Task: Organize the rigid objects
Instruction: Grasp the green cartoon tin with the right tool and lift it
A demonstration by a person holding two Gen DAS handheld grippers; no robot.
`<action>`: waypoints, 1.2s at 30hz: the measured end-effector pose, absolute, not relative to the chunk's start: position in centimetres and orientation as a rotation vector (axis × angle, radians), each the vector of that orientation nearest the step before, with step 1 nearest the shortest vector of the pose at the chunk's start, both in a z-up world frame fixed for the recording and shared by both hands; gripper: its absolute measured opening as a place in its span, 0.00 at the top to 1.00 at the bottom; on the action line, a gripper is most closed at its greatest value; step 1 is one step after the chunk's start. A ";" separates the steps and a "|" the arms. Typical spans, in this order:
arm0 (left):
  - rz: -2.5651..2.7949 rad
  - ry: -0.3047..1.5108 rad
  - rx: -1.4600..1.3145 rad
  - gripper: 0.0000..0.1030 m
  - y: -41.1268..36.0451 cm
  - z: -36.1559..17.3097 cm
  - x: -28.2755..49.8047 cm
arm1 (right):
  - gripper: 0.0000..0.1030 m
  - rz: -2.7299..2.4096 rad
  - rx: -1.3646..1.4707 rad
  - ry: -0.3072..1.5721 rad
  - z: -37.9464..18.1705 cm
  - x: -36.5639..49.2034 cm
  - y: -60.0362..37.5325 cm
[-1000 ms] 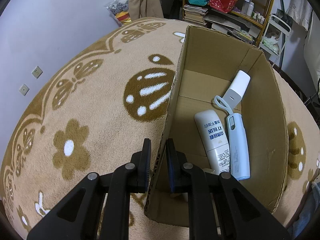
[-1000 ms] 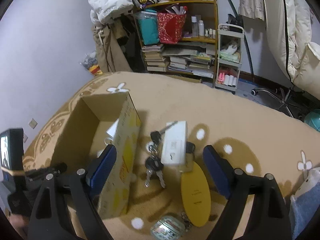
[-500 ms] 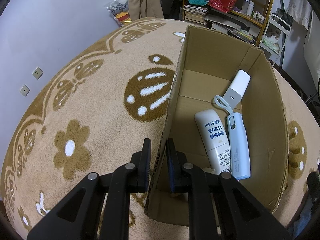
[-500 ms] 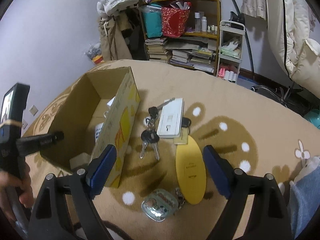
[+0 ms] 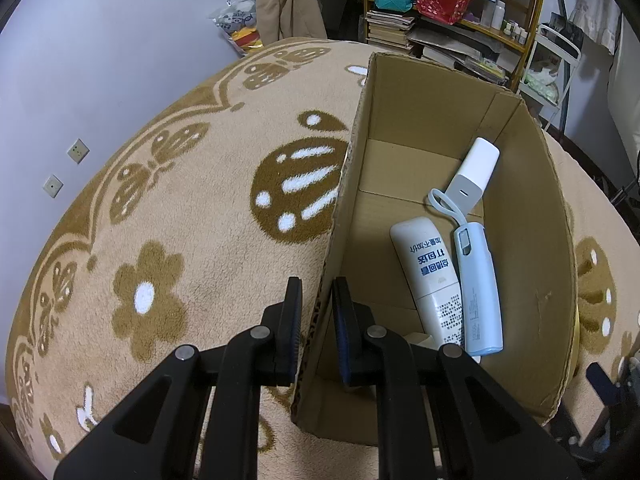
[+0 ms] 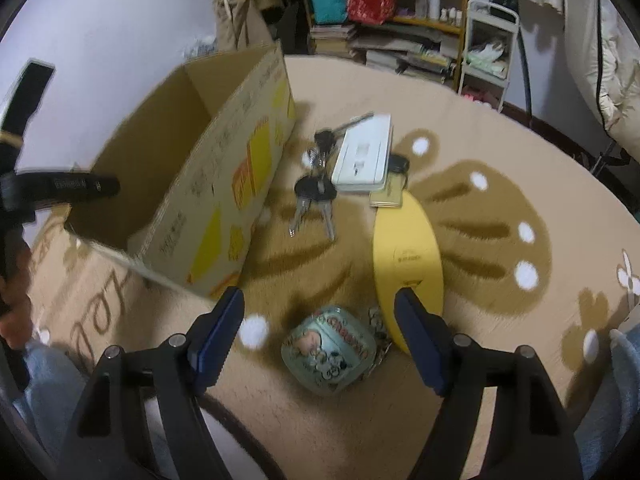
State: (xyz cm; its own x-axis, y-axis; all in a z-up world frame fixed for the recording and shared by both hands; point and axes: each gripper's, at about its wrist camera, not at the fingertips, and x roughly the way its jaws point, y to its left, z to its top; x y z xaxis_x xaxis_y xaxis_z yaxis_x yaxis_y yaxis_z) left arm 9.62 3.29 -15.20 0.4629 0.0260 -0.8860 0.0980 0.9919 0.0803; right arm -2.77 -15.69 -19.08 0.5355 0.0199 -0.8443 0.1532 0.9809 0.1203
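Observation:
My left gripper is shut on the near left wall of the open cardboard box, one finger outside and one inside. In the box lie a white tube, a light blue stick-shaped device and a white device. My right gripper hangs low over the carpet, its jaws closing. A small teal cartoon tin lies between the fingers, untouched. Beyond it lie a yellow oval case, a bunch of keys and a flat white device. The box stands to their left.
A beige carpet with brown patterns covers the floor. Shelves of books and bags and a white cart stand at the back. A person's jeans-clad legs frame the lower corners of the right wrist view.
My right gripper has sunk toward the carpet and come over the teal tin, its jaws narrower than before. The left gripper and the box have not moved.

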 end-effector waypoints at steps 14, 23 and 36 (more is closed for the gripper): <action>-0.047 1.092 0.121 0.86 3.2 -15.1 9.6 | 0.21 -0.049 0.180 1.059 -21.5 -2.5 -15.5; -0.047 1.092 0.119 0.86 3.2 -15.1 9.6 | 0.34 -0.055 0.154 1.140 -23.4 -2.3 -15.4; -0.048 1.093 0.125 0.86 3.1 -15.1 9.7 | 0.35 -0.047 0.195 1.030 -21.0 -1.5 -15.1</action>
